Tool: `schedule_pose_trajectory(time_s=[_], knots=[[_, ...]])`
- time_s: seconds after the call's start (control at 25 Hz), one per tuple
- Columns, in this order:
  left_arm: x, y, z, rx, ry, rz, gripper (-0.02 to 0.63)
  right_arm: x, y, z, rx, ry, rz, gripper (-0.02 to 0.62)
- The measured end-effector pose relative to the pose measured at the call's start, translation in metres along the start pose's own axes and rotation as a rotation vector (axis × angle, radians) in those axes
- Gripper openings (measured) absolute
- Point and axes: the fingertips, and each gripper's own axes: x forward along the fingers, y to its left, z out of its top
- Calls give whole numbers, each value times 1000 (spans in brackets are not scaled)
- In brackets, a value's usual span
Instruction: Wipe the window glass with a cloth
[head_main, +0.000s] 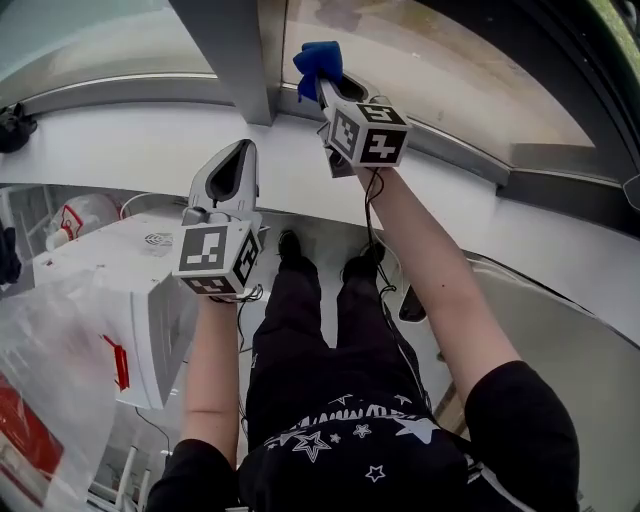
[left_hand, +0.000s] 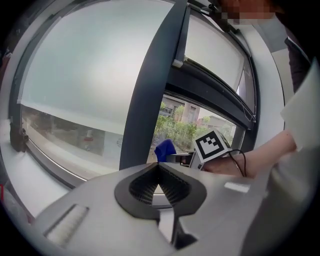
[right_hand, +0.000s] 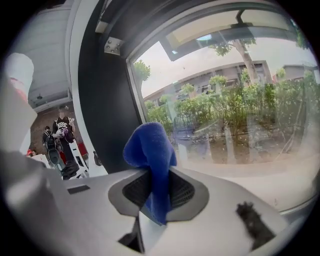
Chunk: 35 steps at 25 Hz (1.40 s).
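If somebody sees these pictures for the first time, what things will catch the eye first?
The bright blue cloth stands out most, pinched in the right gripper close to the window glass, with green bushes outside. Next comes the left gripper, shut and empty, lower and to the left, near the white sill.

We hold the right gripper (head_main: 323, 84) up near the window glass (head_main: 450, 70), a blue cloth (head_main: 317, 60) pinched at its tip, just beside the grey frame post (head_main: 235, 50). Our left gripper (head_main: 243, 150) hovers lower over the white sill (head_main: 120, 140), jaws together.
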Motion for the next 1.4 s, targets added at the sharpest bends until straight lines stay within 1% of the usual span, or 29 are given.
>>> schedule_pose_trajectory(time_s=[0.24,0.4,0.56,0.68,0.8,0.96,1.16,1.4], knots=[[11,-3,-1,14,2,4,9,11,-18,-6,15,-4,-19,74],[17,-22,-2,31,12,-3,9,-10,-47,-13,53,-10,-53,74],[31,-54,-6,55,34,-31,9,-43,-87,-23,86,-18,-92,75],[46,-91,-11,67,51,-76,9,-72,-122,-29,110,-29,-123,74],[64,-136,-16,73,67,-138,9,-104,-160,-38,140,-46,-159,74],[89,-196,-19,103,83,-212,9,-146,-211,-49,171,-51,-215,74],[122,-262,-31,96,117,-266,9,-194,-281,-60,207,-61,-271,74],[162,-336,-47,121,151,-334,9,-254,-366,-74,241,-82,-356,74]])
